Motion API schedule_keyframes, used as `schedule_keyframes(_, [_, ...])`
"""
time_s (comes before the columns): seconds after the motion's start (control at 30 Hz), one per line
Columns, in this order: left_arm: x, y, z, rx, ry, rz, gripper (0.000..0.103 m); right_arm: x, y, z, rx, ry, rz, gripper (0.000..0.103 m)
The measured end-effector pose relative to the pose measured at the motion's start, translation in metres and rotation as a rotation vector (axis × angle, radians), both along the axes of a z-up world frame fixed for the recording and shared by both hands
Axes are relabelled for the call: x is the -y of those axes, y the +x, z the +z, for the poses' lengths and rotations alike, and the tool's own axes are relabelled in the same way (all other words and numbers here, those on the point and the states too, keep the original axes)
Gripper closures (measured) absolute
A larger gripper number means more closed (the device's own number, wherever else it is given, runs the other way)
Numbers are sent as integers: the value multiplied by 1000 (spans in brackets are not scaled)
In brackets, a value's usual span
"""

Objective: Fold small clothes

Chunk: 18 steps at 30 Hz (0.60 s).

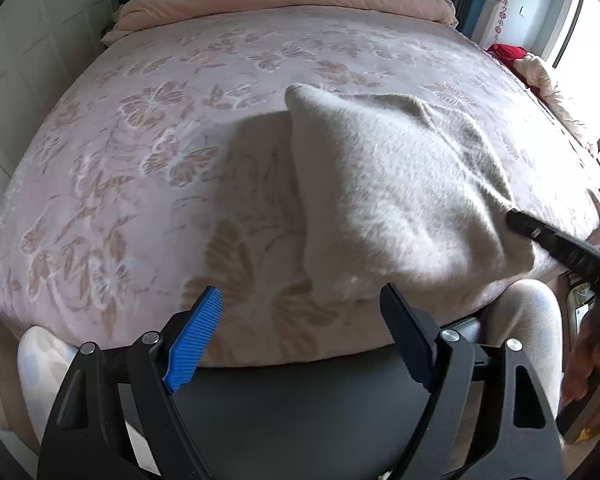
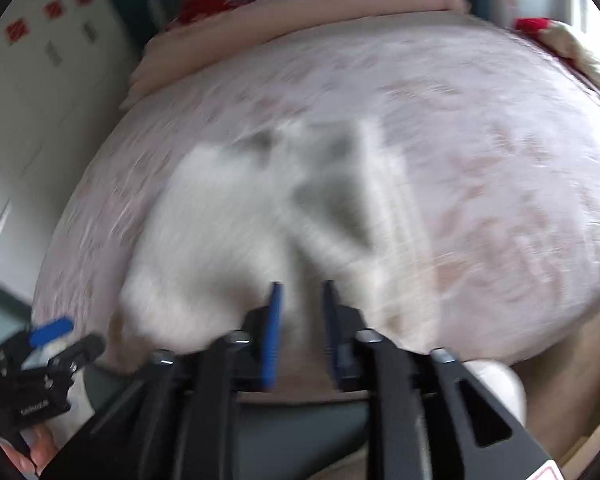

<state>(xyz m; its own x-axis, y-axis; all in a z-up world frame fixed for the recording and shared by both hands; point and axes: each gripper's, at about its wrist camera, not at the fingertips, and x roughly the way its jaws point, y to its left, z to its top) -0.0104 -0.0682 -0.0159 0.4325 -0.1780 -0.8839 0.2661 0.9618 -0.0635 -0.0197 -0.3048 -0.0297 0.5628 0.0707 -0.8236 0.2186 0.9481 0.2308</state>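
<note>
On my left, the left gripper hangs over the near edge of the bed, pitched steeply downward, its jaws spread wide with nothing between the blue pads; only the flowered pink blanket shows through the gap. Just beyond its right finger lies the small garment, a fuzzy cream-and-grey piece sitting on the blanket near the bed's front edge, one corner lifted toward the middle of the bed. Further right, the right gripper reaches in from the side, its tip touching the garment's right edge. In its own blurred view the right gripper also tilts down, jaws parted a little; I cannot tell whether the pads press on any cloth. At the far right of the left view, a hand grasps the right gripper's handle.
</note>
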Motion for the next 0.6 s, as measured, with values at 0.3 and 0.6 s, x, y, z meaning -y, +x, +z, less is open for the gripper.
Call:
schedule_keyframes(0.3, [42, 19, -1, -13, -30, -40, 22, 48, 27, -33, -33, 100, -40, 103])
schedule_keyframes(0.6, [56, 30, -7, -29, -31, -52, 20, 73, 3, -21, 3, 190, -111, 90])
